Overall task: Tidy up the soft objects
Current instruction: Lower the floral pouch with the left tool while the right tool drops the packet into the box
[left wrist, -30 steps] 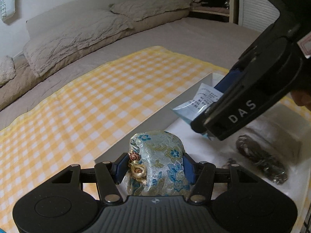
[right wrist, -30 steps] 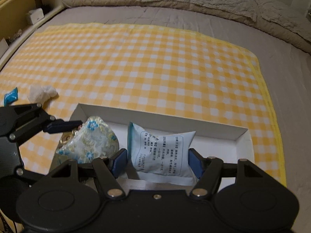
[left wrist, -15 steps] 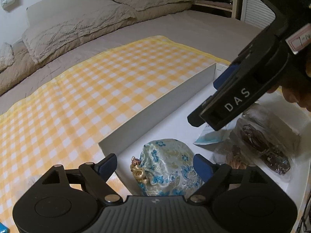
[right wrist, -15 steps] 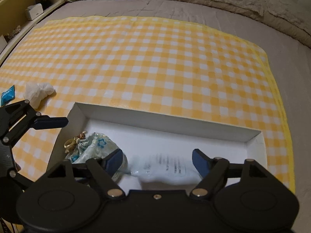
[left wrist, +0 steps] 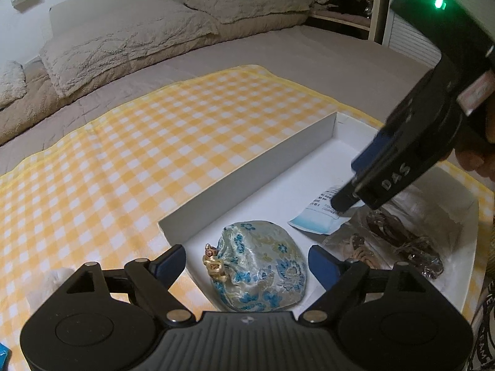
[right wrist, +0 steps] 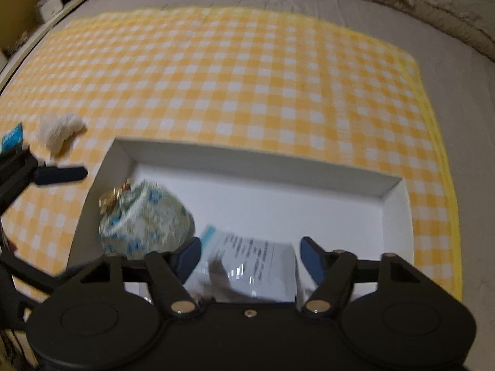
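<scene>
Loading soft items into the white box on the yellow checked cloth; brocade pouch and printed packet both lie inside. Left gripper is spread wide, pads either side of the pouch, not touching it. Right gripper is closing with the packet between its jaws, no pad contact visible. Next, probably: fetch the white wad and blue sachet off the cloth

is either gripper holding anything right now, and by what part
Nothing is held. The left gripper stands open around the floral pouch, which lies in the white box. The right gripper is closing over the printed sachet, pads apart from it.
</scene>
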The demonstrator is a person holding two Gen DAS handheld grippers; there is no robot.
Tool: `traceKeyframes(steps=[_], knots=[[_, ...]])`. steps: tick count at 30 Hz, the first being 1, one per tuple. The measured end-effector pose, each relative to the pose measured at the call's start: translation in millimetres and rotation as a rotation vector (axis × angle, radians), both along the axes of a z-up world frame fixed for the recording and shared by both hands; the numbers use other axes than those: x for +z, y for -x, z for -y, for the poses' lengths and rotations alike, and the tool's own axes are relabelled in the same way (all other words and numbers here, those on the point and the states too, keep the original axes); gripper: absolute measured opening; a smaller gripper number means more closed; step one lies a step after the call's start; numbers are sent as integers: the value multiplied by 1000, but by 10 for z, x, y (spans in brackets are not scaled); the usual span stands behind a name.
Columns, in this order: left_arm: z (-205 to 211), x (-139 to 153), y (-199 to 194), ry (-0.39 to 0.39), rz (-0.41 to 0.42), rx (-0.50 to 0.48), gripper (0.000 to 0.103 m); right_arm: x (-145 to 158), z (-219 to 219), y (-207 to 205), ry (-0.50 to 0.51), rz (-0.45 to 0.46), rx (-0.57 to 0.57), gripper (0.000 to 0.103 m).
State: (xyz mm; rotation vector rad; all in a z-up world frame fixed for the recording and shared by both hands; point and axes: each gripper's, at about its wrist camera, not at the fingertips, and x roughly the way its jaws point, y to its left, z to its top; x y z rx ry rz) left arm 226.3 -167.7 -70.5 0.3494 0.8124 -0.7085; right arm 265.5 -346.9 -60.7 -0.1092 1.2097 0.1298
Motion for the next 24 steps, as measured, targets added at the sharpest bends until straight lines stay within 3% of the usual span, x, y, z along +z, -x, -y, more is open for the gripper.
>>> traceKeyframes(steps=[2,6,12,20,24], knots=[[-3,5,-4,2,-2,2,87,-96,6,-2,10,-40,1,47],[-13,3,-16,6,-6,11,87,-266,-3,-78,-8,-73,-3,46],[-16,-8,-44,11,-13,20,87,-333,-140,-171,-16,-9,7,45],[-34,17,-36,24,-16,26,87,-130,-222,-171,-12,67,25,44],[-49,39,-15,34,-18,33,87,-26,-172,-87,-12,76,7,49]])
